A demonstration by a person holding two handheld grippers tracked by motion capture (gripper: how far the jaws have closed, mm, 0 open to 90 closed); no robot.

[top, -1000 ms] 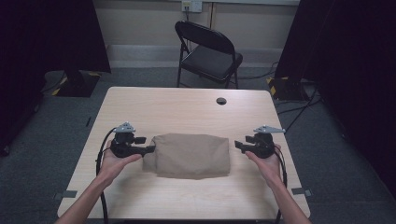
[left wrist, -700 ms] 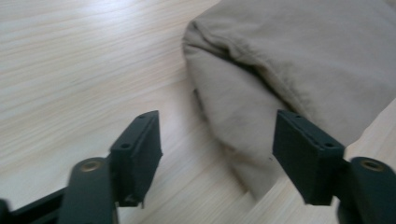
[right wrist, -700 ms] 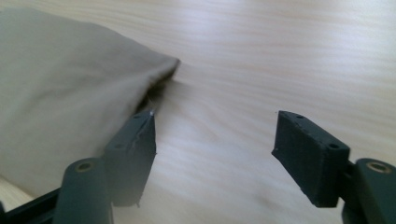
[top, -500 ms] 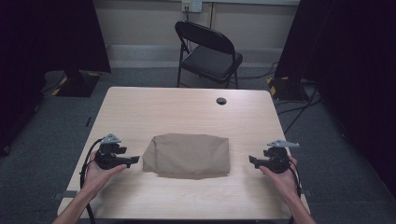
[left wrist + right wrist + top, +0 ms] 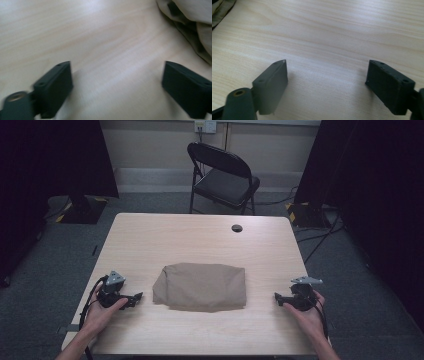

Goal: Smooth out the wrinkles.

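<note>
Folded tan cloth bundle (image 5: 201, 286) is lying near the middle of the pale wooden desk (image 5: 200, 240), its long axis running left to right, one short end facing each hand. Left tongs (image 5: 134, 297) are sitting just off the bundle's left edge, pointing toward it; right tongs (image 5: 278, 298) are pointing inward too, but standing farther off, so the left hand is the nearer. Both pairs have just been opening and are now spread wide with nothing between the jaws, bare wood showing in each gripper view. A black folding chair (image 5: 223, 175) is standing beyond the desk.
</note>
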